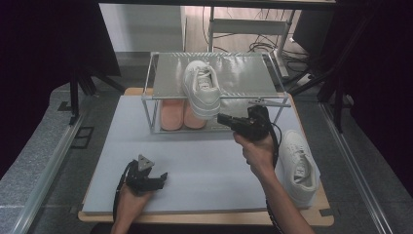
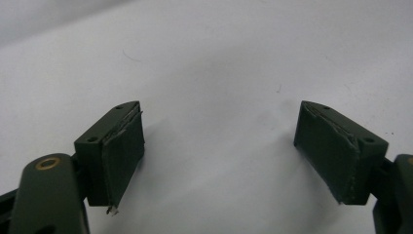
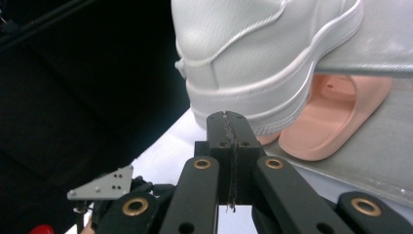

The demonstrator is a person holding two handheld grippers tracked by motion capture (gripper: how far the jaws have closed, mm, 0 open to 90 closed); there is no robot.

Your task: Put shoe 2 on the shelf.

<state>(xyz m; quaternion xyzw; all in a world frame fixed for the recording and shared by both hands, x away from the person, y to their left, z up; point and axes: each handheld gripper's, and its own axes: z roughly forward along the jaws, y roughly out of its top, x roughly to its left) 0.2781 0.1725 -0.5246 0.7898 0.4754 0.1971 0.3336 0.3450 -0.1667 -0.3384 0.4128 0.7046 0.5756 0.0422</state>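
A white sneaker (image 1: pixel 202 87) lies on the top shelf of a metal rack (image 1: pixel 243 73), its heel (image 3: pixel 243 73) hanging over the front edge. My right gripper (image 1: pixel 221 118) is shut with nothing between its jaws. Its tip (image 3: pixel 228 119) sits right at the heel's sole, and contact is unclear. A pair of pink slippers (image 1: pixel 181 115) (image 3: pixel 331 117) stands under the shelf. A second white sneaker (image 1: pixel 298 165) lies on the table at the right, beside my right forearm. My left gripper (image 1: pixel 157 178) (image 2: pixel 219 151) rests open on the grey mat near the front edge, holding nothing.
The rack stands at the back of a grey mat (image 1: pixel 195 156) on a wooden table (image 1: pixel 204 217). The left gripper's grey plate (image 3: pixel 104 185) shows below the right gripper. Dark curtains, stands and cables surround the table.
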